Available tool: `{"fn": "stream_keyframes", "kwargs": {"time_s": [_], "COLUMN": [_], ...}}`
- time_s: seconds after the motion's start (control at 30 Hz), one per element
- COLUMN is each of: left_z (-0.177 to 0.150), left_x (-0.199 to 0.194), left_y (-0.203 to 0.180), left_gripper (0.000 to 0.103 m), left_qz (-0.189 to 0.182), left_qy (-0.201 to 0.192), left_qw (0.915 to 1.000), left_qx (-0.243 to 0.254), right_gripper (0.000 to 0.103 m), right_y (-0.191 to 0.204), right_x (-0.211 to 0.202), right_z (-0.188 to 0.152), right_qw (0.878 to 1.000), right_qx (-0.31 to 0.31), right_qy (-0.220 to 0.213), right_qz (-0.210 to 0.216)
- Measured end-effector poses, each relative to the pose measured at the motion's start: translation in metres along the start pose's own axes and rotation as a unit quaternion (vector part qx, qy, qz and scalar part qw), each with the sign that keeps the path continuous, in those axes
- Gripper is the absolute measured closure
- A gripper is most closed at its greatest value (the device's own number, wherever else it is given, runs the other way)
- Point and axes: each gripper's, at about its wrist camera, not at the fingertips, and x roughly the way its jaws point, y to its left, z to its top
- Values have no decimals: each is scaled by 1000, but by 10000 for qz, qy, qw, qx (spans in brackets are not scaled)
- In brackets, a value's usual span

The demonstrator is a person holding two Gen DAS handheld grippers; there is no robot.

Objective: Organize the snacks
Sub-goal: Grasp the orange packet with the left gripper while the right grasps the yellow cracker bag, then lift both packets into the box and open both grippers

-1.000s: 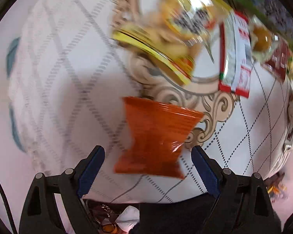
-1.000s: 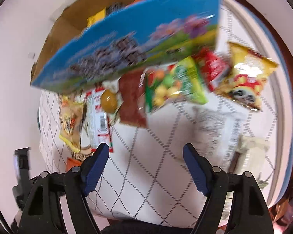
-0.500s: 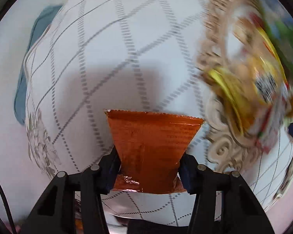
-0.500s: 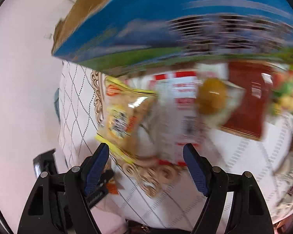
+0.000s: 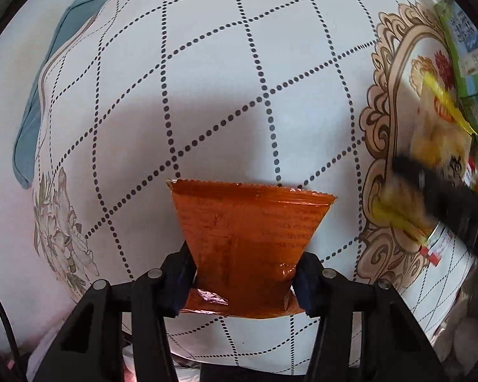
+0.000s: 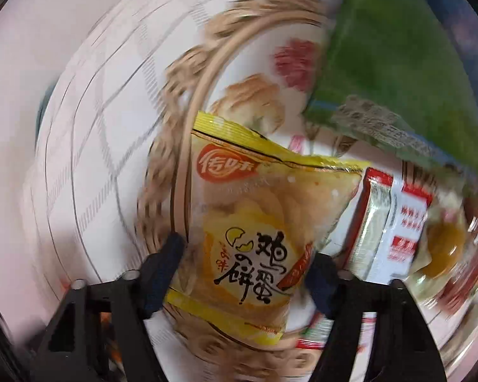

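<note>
In the left wrist view my left gripper (image 5: 243,281) is shut on an orange snack packet (image 5: 248,238), pinched at its lower part and held over the white tablecloth (image 5: 207,79). In the right wrist view my right gripper (image 6: 245,278) has its fingers on both sides of a yellow egg-biscuit bag (image 6: 255,245) and appears closed on it. That bag also shows at the right of the left wrist view (image 5: 430,146), with the dark right gripper finger (image 5: 446,194) across it.
A red-and-white packet (image 6: 395,232) and a clear pack with a yellow sweet (image 6: 443,248) lie right of the yellow bag. A green and blue box (image 6: 398,63) stands behind them, also seen in the left wrist view (image 5: 468,57). The tablecloth's ornate beige medallion (image 5: 385,127) is at right.
My left gripper closed on the orange packet and holds it. My right gripper swung left from the box and middle snacks to the yellow bag and closed around it.
</note>
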Motion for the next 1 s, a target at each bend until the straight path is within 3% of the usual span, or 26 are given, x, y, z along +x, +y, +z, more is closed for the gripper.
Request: {"fn": "stream_keyframes", "kwargs": {"time_s": [0.03, 0.23, 0.47, 0.57, 0.77, 0.87, 0.9, 0.93, 1.0], "left_z": [-1, -14, -42, -47, -56, -61, -63, -62, -67], "left_x": [0, 11, 23, 31, 40, 44, 42, 39, 36], "left_y": [-3, -45, -109, -126, -118, -109, -108, -107, -104], "left_gripper": [53, 53, 52, 44, 44, 46, 52, 55, 56], "left_qz": [9, -53, -92, 81, 16, 75, 107, 117, 89], "left_qy": [4, 97, 283, 332, 342, 258, 202, 162, 95], "left_qw": [10000, 9988, 9927, 9888, 9894, 9898, 9901, 9902, 9904], "left_qx": [54, 468, 1168, 1454, 1415, 1399, 1383, 1385, 1373], "right_gripper": [38, 41, 41, 40, 28, 27, 28, 37, 43], "right_y": [0, -33, -98, -113, -125, -139, -132, -127, -115], "right_x": [-1, -11, -22, -25, -25, -21, -14, -11, -6], "right_z": [-10, -69, -122, -126, -124, -123, -114, -111, -111], "right_qw": [9993, 9947, 9966, 9960, 9918, 9914, 9919, 9929, 9950], "right_qx": [-352, -870, -36, 435, 1033, 1140, 1118, 1071, 937], "right_qy": [61, 550, 798, 639, 499, 438, 435, 419, 328], "right_qz": [-53, -24, 187, 442, 565, 464, 409, 304, 81]}}
